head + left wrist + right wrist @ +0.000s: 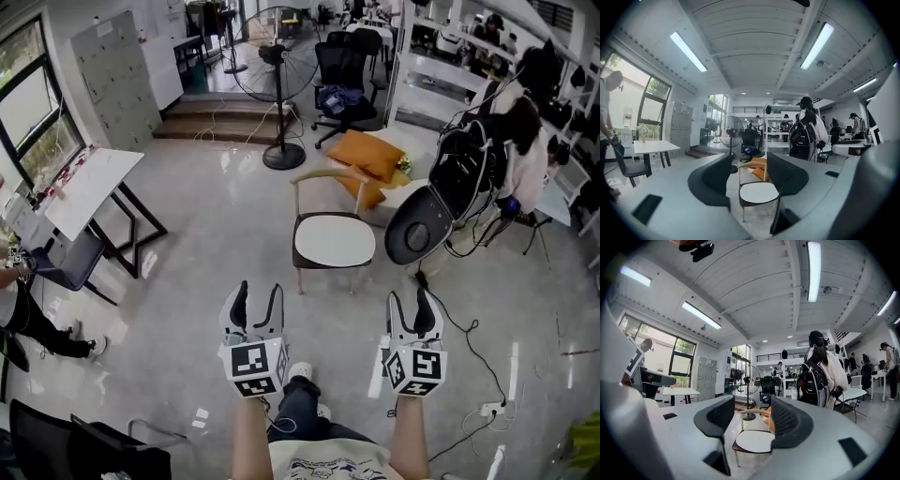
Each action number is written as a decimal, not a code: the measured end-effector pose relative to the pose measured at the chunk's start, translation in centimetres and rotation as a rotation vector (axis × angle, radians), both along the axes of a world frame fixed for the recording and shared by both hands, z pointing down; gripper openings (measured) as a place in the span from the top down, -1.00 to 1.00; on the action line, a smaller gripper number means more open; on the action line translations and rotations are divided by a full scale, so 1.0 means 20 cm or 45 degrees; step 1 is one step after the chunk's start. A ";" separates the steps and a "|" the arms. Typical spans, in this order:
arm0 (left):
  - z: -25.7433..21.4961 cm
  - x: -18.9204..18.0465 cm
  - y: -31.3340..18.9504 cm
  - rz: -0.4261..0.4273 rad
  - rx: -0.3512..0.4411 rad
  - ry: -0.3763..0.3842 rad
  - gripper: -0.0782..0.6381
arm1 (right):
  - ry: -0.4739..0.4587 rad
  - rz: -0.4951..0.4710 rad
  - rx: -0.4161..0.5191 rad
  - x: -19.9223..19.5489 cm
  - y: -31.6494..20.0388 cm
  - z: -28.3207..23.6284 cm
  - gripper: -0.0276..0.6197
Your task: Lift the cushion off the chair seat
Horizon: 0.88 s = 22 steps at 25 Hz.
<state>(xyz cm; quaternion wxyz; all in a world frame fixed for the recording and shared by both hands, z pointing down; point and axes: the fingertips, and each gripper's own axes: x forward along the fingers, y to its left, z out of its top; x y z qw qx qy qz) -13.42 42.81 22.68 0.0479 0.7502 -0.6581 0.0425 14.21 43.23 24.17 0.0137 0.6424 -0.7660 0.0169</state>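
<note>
A wooden chair (317, 178) stands on the floor a short way ahead of me, with a flat white cushion (334, 241) lying on its seat. Both grippers hover side by side in front of it, well short of the seat. My left gripper (256, 289) is open and empty, and so is my right gripper (412, 295). In the left gripper view the white cushion (758, 192) shows between the spread jaws of the left gripper (749, 176). The right gripper view frames the same cushion (754, 441) between the jaws of the right gripper (747, 420). Orange cushions (366, 155) lie behind the chair.
A standing fan (281, 66) and a black office chair (345, 70) are beyond the chair. To its right stands a person with a black backpack (466, 169), and a dark rounded object (417, 227) sits close to the seat. A white table (89, 187) is at the left. Cables and a power strip (492, 408) lie on the floor at the right.
</note>
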 end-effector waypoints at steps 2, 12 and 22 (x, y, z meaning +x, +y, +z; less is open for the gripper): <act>0.01 0.00 -0.09 0.004 -0.005 -0.001 0.10 | 0.003 0.003 -0.005 0.00 -0.08 0.01 0.16; 0.12 0.07 -0.63 0.038 -0.016 -0.002 0.10 | 0.025 0.026 -0.004 0.06 -0.59 0.09 0.16; 0.12 0.07 -1.40 0.083 -0.032 0.004 0.10 | 0.029 0.072 -0.009 0.06 -1.33 0.07 0.16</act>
